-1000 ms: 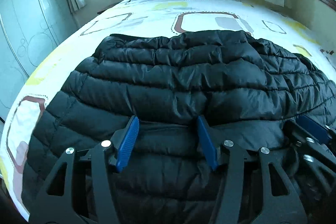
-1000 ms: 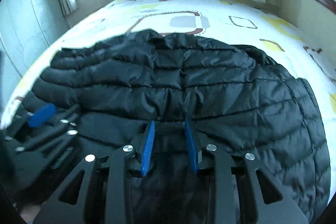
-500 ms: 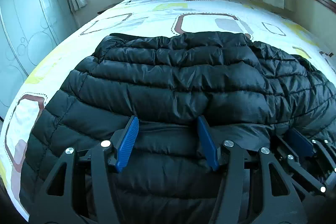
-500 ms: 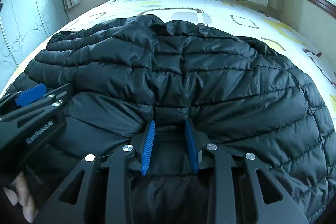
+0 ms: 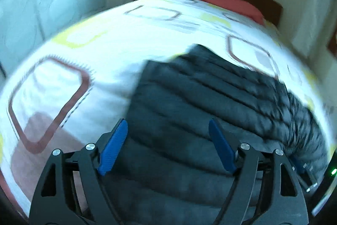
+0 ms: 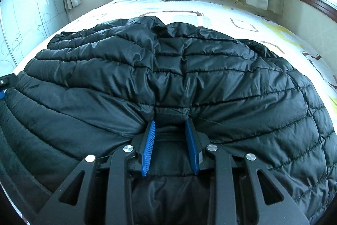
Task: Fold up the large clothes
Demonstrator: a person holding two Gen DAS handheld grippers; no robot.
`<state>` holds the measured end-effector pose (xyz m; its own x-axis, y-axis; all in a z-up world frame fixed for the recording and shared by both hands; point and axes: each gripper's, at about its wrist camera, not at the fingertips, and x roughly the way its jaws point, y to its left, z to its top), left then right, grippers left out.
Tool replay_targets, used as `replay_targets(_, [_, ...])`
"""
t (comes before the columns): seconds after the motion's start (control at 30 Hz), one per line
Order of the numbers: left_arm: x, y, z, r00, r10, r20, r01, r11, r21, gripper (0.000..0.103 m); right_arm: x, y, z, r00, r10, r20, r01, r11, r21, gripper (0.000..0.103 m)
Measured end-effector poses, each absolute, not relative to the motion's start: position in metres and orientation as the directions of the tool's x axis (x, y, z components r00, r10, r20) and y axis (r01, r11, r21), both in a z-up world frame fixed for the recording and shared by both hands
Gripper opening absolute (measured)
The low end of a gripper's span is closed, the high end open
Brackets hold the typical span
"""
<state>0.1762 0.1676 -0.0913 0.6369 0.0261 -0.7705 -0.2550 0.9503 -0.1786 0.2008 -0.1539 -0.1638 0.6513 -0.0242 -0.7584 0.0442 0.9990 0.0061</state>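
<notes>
black puffer jacket spread on bed | right gripper clamped on hem at 6 o'clock | left gripper jaws apart, holding nothing | advice: regrip left hem first, lift both evenly toward 12 o'clock

A black quilted puffer jacket lies spread across the bed, its shiny fabric stitched in horizontal channels. Its near edge bunches into a puckered fold between the right gripper fingers; it extends ahead and to both sides.
</notes>
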Motion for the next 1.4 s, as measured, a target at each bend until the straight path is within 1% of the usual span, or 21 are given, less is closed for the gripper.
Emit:
replay_targets(0.07, [0.174, 0.197, -0.101, 0.613, -0.039, -0.789, -0.298, 0.914, -0.277, 0.082, 0.201, -0.154, -0.164, 0.651, -0.023, -0.759, 0.044, 0.999, 0.007, 0.031])
replay_targets(0.13, [0.172, 0.230, -0.120, 0.601, -0.151, -0.785, -0.346, 0.836, -0.425, 0.082, 0.201, -0.154, -0.164, 0.651, -0.023, -0.759, 0.044, 0.999, 0.007, 0.031])
replay_targets(0.23, [0.177, 0.250, -0.141, 0.598, -0.330, -0.730, -0.338, 0.722, -0.603, 0.082, 0.201, -0.154, -0.164, 0.651, -0.023, -0.759, 0.043, 0.999, 0.007, 0.031])
replay_targets(0.3, [0.187, 0.253, -0.155, 0.576, -0.436, -0.692, -0.331, 0.649, -0.685, 0.084, 0.201, -0.154, -0.164, 0.651, -0.023, -0.759, 0.044, 0.999, 0.008, 0.031])
replay_targets(0.4, [0.194, 0.255, -0.161, 0.591, -0.459, -0.663, -0.313, 0.627, -0.714, 0.087, 0.200, -0.153, -0.164, 0.651, -0.024, -0.758, 0.044, 0.999, 0.006, 0.031])
replay_targets(0.47, [0.197, 0.250, -0.161, 0.590, -0.457, -0.665, -0.304, 0.638, -0.708, 0.086, 0.201, -0.153, -0.164, 0.652, -0.026, -0.758, 0.044, 0.999, 0.004, 0.031])
replay_targets(0.5, [0.199, 0.246, -0.160, 0.588, -0.468, -0.660, -0.292, 0.638, -0.712, 0.082, 0.201, -0.153, -0.164, 0.652, -0.028, -0.758, 0.045, 0.999, 0.002, 0.031])
replay_targets(0.57, [0.199, 0.241, -0.162, 0.584, -0.494, -0.644, -0.295, 0.610, -0.736, 0.067, 0.200, -0.152, -0.163, 0.653, -0.029, -0.757, 0.045, 0.999, 0.001, 0.031])
replay_targets(0.6, [0.198, 0.240, -0.163, 0.592, -0.496, -0.636, -0.296, 0.600, -0.743, 0.063, 0.200, -0.152, -0.163, 0.653, -0.029, -0.757, 0.045, 0.999, 0.001, 0.031])
replay_targets(0.63, [0.196, 0.236, -0.163, 0.601, -0.500, -0.624, -0.293, 0.589, -0.754, 0.057, 0.200, -0.152, -0.164, 0.653, -0.028, -0.757, 0.045, 0.999, 0.002, 0.031])
replay_targets(0.67, [0.194, 0.235, -0.161, 0.613, -0.493, -0.617, -0.296, 0.580, -0.759, 0.053, 0.200, -0.152, -0.164, 0.653, -0.028, -0.757, 0.045, 0.999, 0.002, 0.031])
replay_targets(0.73, [0.190, 0.230, -0.161, 0.623, -0.469, -0.627, -0.297, 0.599, -0.743, 0.052, 0.200, -0.151, -0.164, 0.653, -0.030, -0.757, 0.045, 0.999, -0.001, 0.031])
replay_targets(0.77, [0.193, 0.226, -0.163, 0.621, -0.443, -0.647, -0.292, 0.636, -0.715, 0.055, 0.201, -0.152, -0.164, 0.652, -0.030, -0.757, 0.045, 0.999, 0.000, 0.031])
replay_targets(0.83, [0.193, 0.223, -0.167, 0.622, -0.431, -0.653, -0.294, 0.645, -0.705, 0.057, 0.200, -0.152, -0.164, 0.653, -0.030, -0.757, 0.046, 0.999, 0.000, 0.031])
replay_targets(0.9, [0.191, 0.223, -0.164, 0.630, -0.431, -0.646, -0.292, 0.639, -0.711, 0.048, 0.200, -0.152, -0.164, 0.653, -0.030, -0.757, 0.046, 0.999, 0.000, 0.031])
replay_targets(0.97, [0.187, 0.222, -0.155, 0.643, -0.433, -0.631, -0.277, 0.636, -0.720, 0.033, 0.200, -0.152, -0.164, 0.653, -0.030, -0.756, 0.046, 0.999, -0.001, 0.031])
replay_targets(1.03, [0.182, 0.218, -0.143, 0.663, -0.419, -0.620, -0.260, 0.647, -0.716, 0.028, 0.199, -0.153, -0.163, 0.655, -0.024, -0.755, 0.046, 0.999, 0.008, 0.031])
replay_targets(1.13, [0.178, 0.210, -0.122, 0.695, -0.396, -0.600, -0.225, 0.673, -0.704, 0.024, 0.198, -0.160, -0.156, 0.661, 0.004, -0.751, 0.045, 0.998, 0.046, 0.031])
replay_targets(1.2, [0.177, 0.203, -0.110, 0.707, -0.388, -0.592, -0.199, 0.693, -0.692, 0.024, 0.195, -0.173, -0.147, 0.668, 0.048, -0.742, 0.051, 0.993, 0.111, 0.032])
replay_targets(1.33, [0.177, 0.194, -0.096, 0.714, -0.386, -0.584, -0.176, 0.708, -0.684, 0.023, 0.180, -0.215, -0.119, 0.728, 0.037, -0.684, 0.120, 0.976, 0.180, 0.047])
replay_targets(1.4, [0.177, 0.191, -0.093, 0.714, -0.391, -0.581, -0.175, 0.703, -0.689, 0.023, 0.171, -0.245, -0.104, 0.755, 0.002, -0.656, 0.167, 0.967, 0.194, 0.050])
